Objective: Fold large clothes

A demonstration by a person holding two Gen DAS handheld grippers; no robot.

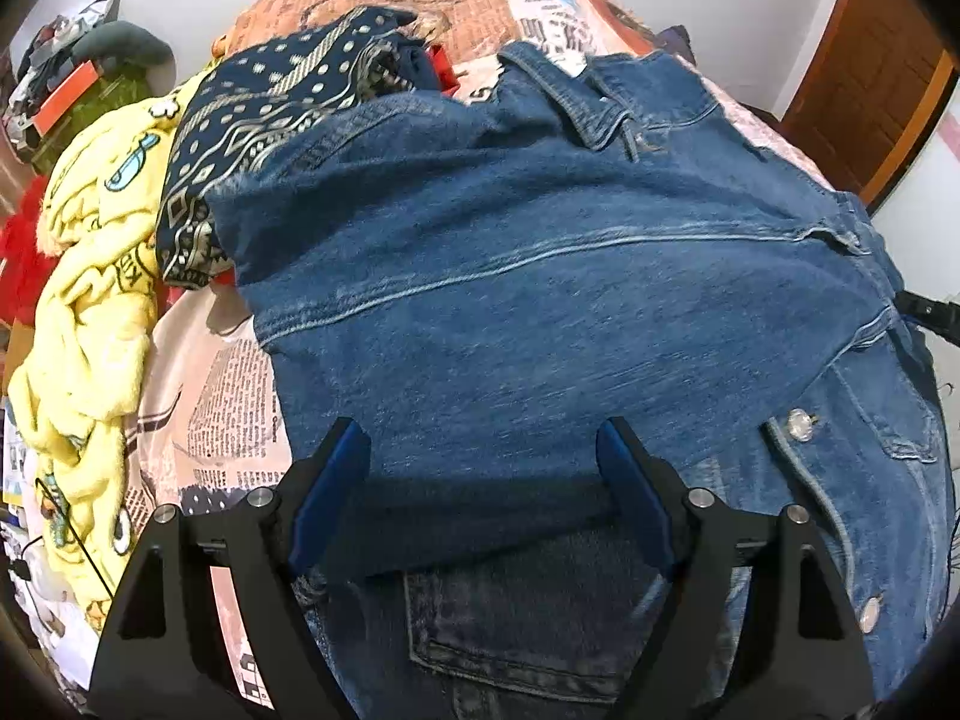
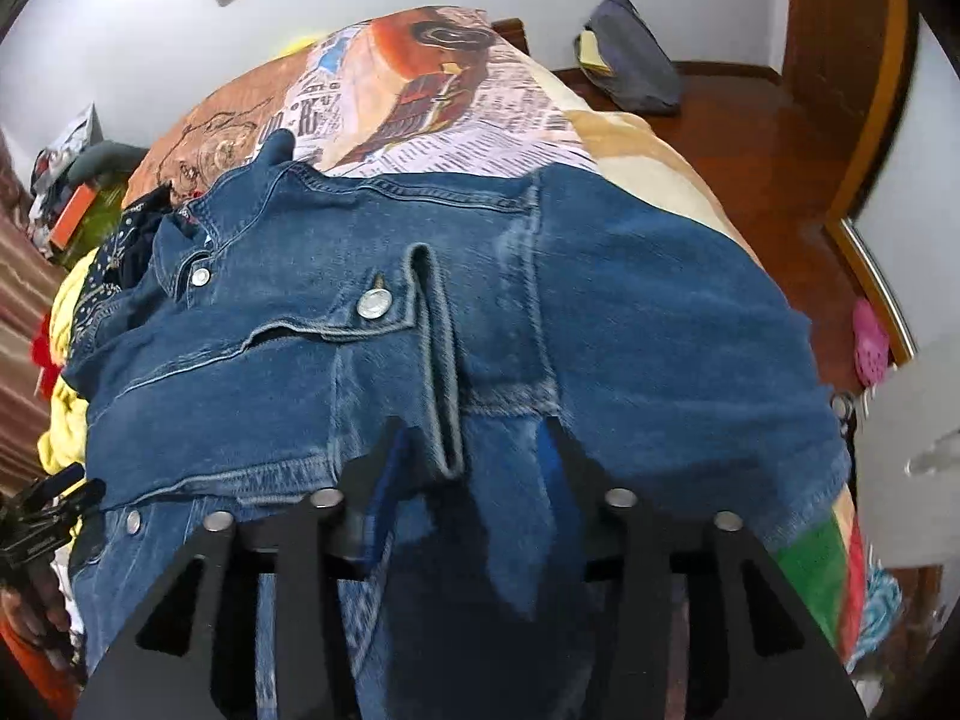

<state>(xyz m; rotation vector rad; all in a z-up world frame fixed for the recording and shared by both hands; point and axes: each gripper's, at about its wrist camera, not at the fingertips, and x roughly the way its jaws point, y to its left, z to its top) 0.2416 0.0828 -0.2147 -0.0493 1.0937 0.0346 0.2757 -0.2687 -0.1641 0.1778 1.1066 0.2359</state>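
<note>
A blue denim jacket (image 1: 540, 276) lies spread over the bed, collar at the far end and metal buttons along its right side. My left gripper (image 1: 480, 435) hovers low over the jacket's near part. Its blue-padded fingers (image 1: 336, 480) stand wide apart and hold nothing. In the right wrist view the same jacket (image 2: 630, 312) fills the middle, with a buttoned flap and a raised fold of its front edge (image 2: 441, 360). My right gripper (image 2: 474, 438) is open, and that fold runs down between its fingers without being pinched.
The bedspread (image 1: 234, 396) has a newspaper print. At the left lie a yellow cartoon garment (image 1: 96, 276), a navy patterned garment (image 1: 258, 120) and something red (image 1: 21, 258). On the wooden floor (image 2: 750, 144) at the right are a grey bag (image 2: 636, 60) and a pink shoe (image 2: 870, 342).
</note>
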